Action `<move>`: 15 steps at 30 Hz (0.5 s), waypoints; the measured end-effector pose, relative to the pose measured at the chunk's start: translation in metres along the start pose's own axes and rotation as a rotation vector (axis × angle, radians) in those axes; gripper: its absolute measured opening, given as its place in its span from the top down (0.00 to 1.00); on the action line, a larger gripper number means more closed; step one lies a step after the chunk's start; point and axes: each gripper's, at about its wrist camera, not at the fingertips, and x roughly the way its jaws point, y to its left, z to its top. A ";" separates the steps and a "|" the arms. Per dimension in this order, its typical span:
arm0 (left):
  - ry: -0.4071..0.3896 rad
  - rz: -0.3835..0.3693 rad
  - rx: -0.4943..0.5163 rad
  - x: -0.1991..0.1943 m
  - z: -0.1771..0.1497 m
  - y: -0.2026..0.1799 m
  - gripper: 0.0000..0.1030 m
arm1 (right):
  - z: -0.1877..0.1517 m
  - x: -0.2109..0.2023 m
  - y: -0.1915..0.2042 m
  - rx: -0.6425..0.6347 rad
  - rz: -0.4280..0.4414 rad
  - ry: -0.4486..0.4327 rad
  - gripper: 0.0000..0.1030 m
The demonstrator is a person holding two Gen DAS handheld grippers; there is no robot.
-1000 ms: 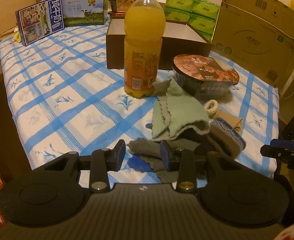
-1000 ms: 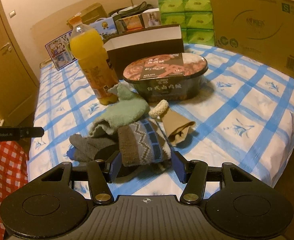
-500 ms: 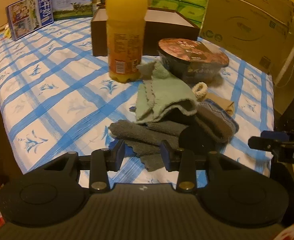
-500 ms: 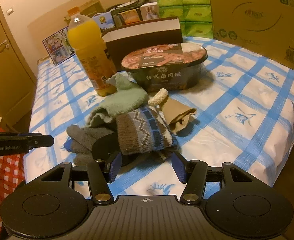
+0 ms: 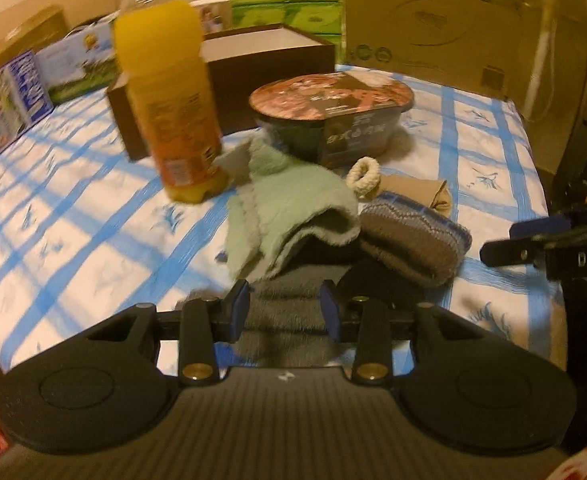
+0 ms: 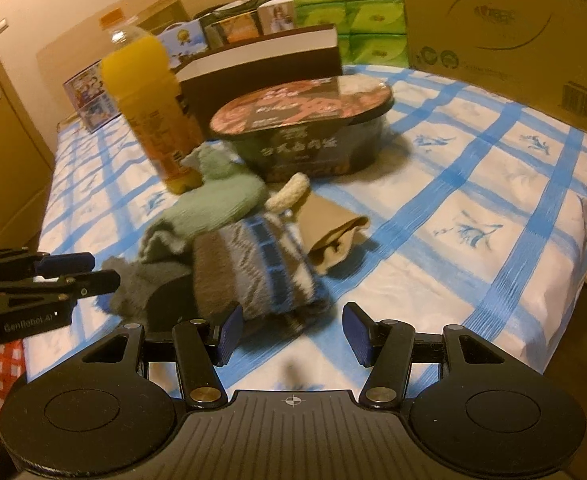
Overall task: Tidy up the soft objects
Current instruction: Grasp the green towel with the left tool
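My left gripper [image 5: 284, 312] has its fingers parted with the grey cloth [image 5: 289, 304] lying between the pads; I cannot tell if the pads press it. My right gripper [image 6: 291, 334] is wide apart and holds nothing; the patterned knit sock [image 6: 259, 268] lies just ahead at 11 o'clock. On the pile, the green towel [image 5: 289, 208] rests over the grey cloth, at 12 o'clock from my left gripper. The tan sock [image 6: 333, 232] with the cream hair tie [image 5: 363, 174] is at 1 o'clock. Behind stand the juice bottle [image 5: 165, 92] at 11 o'clock and the noodle bowl [image 5: 333, 116] on the blue checked sheet [image 6: 473, 208].
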 end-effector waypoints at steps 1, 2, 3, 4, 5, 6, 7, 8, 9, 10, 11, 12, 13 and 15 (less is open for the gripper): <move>-0.005 -0.004 0.017 0.004 0.002 -0.001 0.66 | 0.002 0.001 -0.003 0.008 -0.003 -0.004 0.46; -0.011 -0.010 0.039 0.008 0.005 -0.003 0.66 | 0.005 0.002 -0.005 0.016 -0.006 -0.007 0.46; -0.017 -0.014 0.061 0.013 0.007 -0.005 0.65 | 0.007 0.003 -0.008 0.025 -0.008 -0.010 0.46; -0.023 -0.015 0.086 0.019 0.009 -0.007 0.65 | 0.009 0.004 -0.010 0.031 -0.010 -0.013 0.46; -0.027 -0.014 0.106 0.024 0.012 -0.010 0.65 | 0.010 0.005 -0.012 0.037 -0.013 -0.015 0.46; -0.031 -0.012 0.126 0.030 0.014 -0.011 0.65 | 0.011 0.006 -0.014 0.042 -0.015 -0.016 0.46; -0.034 -0.008 0.143 0.035 0.016 -0.013 0.65 | 0.012 0.007 -0.015 0.048 -0.017 -0.017 0.46; -0.035 -0.002 0.163 0.041 0.019 -0.015 0.65 | 0.012 0.008 -0.017 0.056 -0.018 -0.016 0.46; -0.038 -0.002 0.182 0.047 0.020 -0.016 0.66 | 0.012 0.009 -0.019 0.064 -0.019 -0.014 0.46; -0.038 -0.004 0.198 0.053 0.021 -0.017 0.69 | 0.011 0.010 -0.021 0.072 -0.020 -0.010 0.46; -0.032 -0.006 0.214 0.059 0.022 -0.018 0.86 | 0.011 0.011 -0.023 0.079 -0.021 -0.007 0.46; -0.025 -0.010 0.226 0.063 0.024 -0.019 0.95 | 0.011 0.012 -0.024 0.086 -0.023 -0.005 0.46; -0.022 -0.019 0.232 0.067 0.025 -0.018 0.95 | 0.011 0.012 -0.026 0.091 -0.025 -0.004 0.46; -0.034 -0.032 0.223 0.067 0.029 -0.014 0.95 | 0.010 0.013 -0.028 0.099 -0.027 -0.004 0.46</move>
